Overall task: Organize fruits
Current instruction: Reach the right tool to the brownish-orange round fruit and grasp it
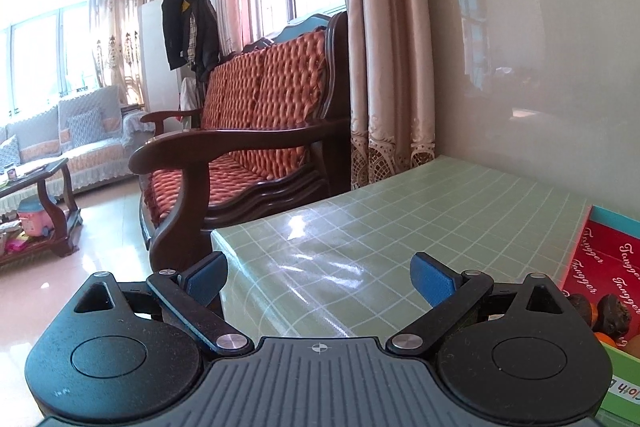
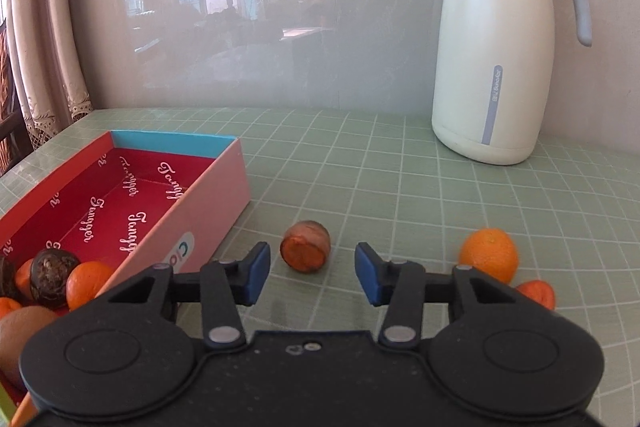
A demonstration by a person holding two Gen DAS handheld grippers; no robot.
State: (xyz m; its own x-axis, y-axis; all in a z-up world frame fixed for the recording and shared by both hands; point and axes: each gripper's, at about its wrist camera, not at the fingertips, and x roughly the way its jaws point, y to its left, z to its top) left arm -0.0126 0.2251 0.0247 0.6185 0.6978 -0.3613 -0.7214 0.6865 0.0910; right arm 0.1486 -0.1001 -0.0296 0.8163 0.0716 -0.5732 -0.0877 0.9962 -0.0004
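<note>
A pink box with a red printed lining (image 2: 132, 195) lies on the green checked tablecloth at the left; its near end holds oranges (image 2: 86, 283), a dark round fruit (image 2: 52, 277) and a brown one (image 2: 22, 327). A small brown-orange fruit (image 2: 306, 247) lies on the cloth just right of the box. My right gripper (image 2: 312, 273) hovers right before it, jaws apart, the fruit just beyond the tips and untouched. An orange (image 2: 490, 255) and a smaller orange piece (image 2: 538, 293) lie to the right. My left gripper (image 1: 320, 277) is wide open over the table's left corner, the box (image 1: 600, 267) at its right.
A tall cream jug with a grey lid (image 2: 496, 43) stands at the back right by the glossy wall. The table's left edge (image 1: 224, 247) drops off toward a wooden sofa with red cushions (image 1: 256, 131). A curtain (image 1: 384, 47) hangs at the back corner.
</note>
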